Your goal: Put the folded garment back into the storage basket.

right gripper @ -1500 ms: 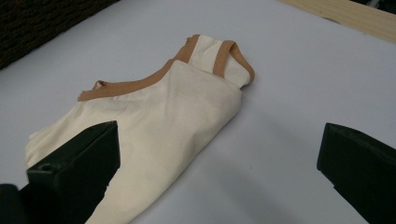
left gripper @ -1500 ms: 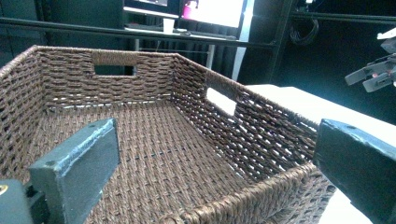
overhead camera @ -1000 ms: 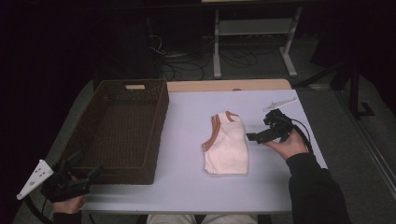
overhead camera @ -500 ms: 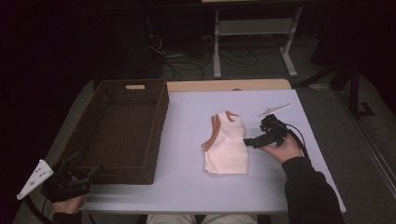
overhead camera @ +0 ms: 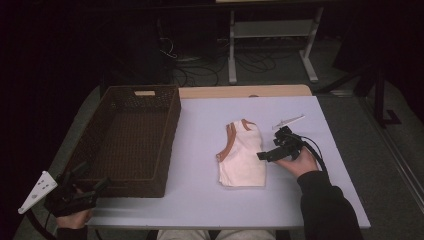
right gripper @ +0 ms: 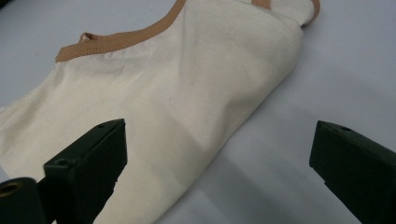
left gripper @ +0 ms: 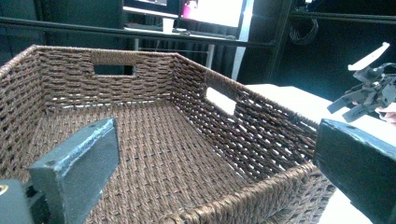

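A folded cream garment (overhead camera: 241,157) with tan trim lies on the white table (overhead camera: 210,200), right of centre. My right gripper (overhead camera: 263,155) is open at the garment's right edge, low over the table. In the right gripper view the cloth (right gripper: 154,107) lies under the left jaw and bare table under the right jaw. My left gripper (overhead camera: 89,180) is open at the near left corner of the brown wicker basket (overhead camera: 125,134). In the left gripper view the basket (left gripper: 154,154) has nothing in it, and the other gripper (left gripper: 369,93) shows far right.
The basket takes up the table's left third. A wooden strip (overhead camera: 240,91) runs along the table's far edge. Beyond it stand a white metal frame (overhead camera: 272,35) and cables on a dark floor. Bare table lies between basket and garment.
My right gripper has moved toward me and left, from beside the garment's upper right to its right edge. The left gripper has stayed put.
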{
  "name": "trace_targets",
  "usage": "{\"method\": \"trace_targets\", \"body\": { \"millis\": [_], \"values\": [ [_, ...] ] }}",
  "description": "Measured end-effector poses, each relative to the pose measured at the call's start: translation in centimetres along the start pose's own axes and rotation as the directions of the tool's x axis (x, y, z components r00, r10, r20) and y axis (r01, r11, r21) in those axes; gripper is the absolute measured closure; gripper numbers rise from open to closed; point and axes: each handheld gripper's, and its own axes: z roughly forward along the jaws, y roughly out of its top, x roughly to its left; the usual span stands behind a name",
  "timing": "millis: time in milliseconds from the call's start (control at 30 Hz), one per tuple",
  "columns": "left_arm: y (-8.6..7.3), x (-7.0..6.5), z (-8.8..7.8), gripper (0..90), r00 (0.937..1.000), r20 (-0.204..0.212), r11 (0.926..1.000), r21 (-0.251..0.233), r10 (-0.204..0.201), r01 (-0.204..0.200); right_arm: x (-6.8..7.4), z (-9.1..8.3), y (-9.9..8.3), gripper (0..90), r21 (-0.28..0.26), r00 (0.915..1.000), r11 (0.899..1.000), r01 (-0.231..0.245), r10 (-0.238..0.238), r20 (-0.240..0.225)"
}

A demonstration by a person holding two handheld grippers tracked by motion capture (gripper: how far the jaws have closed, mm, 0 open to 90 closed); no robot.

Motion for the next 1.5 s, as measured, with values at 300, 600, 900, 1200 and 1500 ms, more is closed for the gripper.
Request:
{"method": "trace_targets", "body": {
  "millis": [300, 600, 900, 1200, 1500],
  "values": [
    [0.0, 0.0, 0.0, 0.0, 1.0, 0.0, 1.0, 0.0, 0.0, 0.0, 0.1, 0.7, -0.2, 8.2, 0.007, 0.9999, 1.0, 0.0, 0.0, -0.017],
    [0.0, 0.0, 0.0, 0.0, 1.0, -0.005, 1.0, 0.002, 0.003, -0.003, 0.3, 1.3, -0.4, 20.0, 0.034, 0.9996, 0.999, 0.004, -0.003, -0.027],
    [0.0, 0.0, 0.0, 0.0, 1.0, -0.002, 1.0, 0.001, 0.002, -0.002, 0.5, 1.7, -0.5, 30.9, 0.035, 0.9999, 0.999, 0.002, -0.001, -0.014],
    [0.0, 0.0, 0.0, 0.0, 1.0, 0.0, 1.0, 0.0, 0.002, -0.002, 0.8, 2.2, -0.4, 36.5, 0.02, 0.9985, 1.0, -0.016, 0.017, -0.052],
    [0.0, 0.0, 0.0, 0.0, 1.0, 0.001, 1.0, -0.001, 0.003, -0.003, 0.9, 2.5, -0.4, 44.9, -0.001, 0.9983, 0.999, -0.047, 0.047, -0.036]
  ]
}}
